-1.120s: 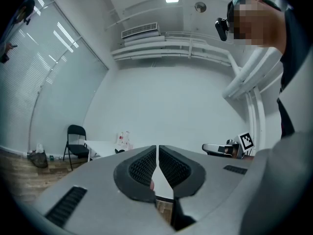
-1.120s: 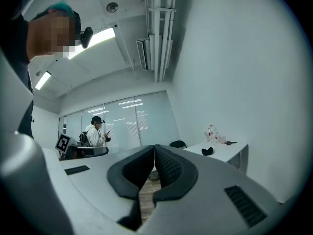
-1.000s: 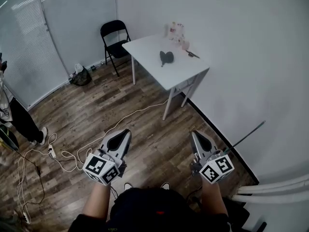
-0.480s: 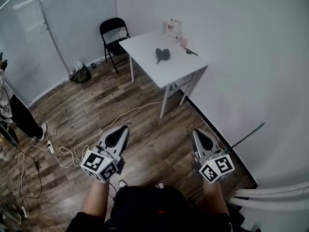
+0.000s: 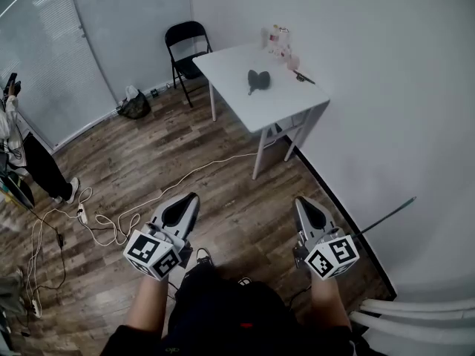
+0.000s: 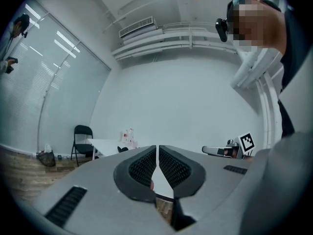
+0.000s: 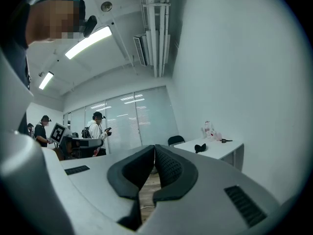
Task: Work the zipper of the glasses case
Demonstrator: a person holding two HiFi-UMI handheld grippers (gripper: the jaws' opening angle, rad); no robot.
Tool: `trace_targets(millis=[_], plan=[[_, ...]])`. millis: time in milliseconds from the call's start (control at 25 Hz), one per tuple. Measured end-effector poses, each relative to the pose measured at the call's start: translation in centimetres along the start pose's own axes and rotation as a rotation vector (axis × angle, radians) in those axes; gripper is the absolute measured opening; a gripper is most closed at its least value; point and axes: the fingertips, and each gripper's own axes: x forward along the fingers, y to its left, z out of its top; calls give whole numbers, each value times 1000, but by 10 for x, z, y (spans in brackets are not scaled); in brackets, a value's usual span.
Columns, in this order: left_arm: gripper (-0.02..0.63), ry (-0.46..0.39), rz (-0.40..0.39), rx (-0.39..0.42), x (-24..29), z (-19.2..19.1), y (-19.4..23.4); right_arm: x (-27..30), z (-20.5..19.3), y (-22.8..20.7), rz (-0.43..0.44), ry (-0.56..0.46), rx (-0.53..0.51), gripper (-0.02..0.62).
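The left gripper [image 5: 193, 199] has its fingers [image 6: 142, 166] pressed together on nothing; the right gripper [image 5: 299, 202] is closed and empty too, both held level above the wood floor [image 5: 148, 147]. The dark glasses case [image 5: 257, 81] lies well ahead on the white desk [image 5: 276, 108], near a folding chair [image 5: 187, 40].

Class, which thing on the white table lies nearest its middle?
The dark glasses case: it lies near the middle of the table, while the pale items and the thin dark tool sit by the wall.
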Motion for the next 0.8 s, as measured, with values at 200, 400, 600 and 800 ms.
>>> trace_targets(millis=[200,400,600,800], plan=[[35,-1,-6,-20,22,2,23,23,-2,-9,-9,15,-5,21],[35,-17,-43,-28,69,13,58,58,1,-37,-63,24,-12,21],[35,-14,-72,-52,109,25,104,114,9,-55,-103,38,-27,21],[35,-7,-99,-40,141,40,156,175,19,-63,-120,43,-42,20]])
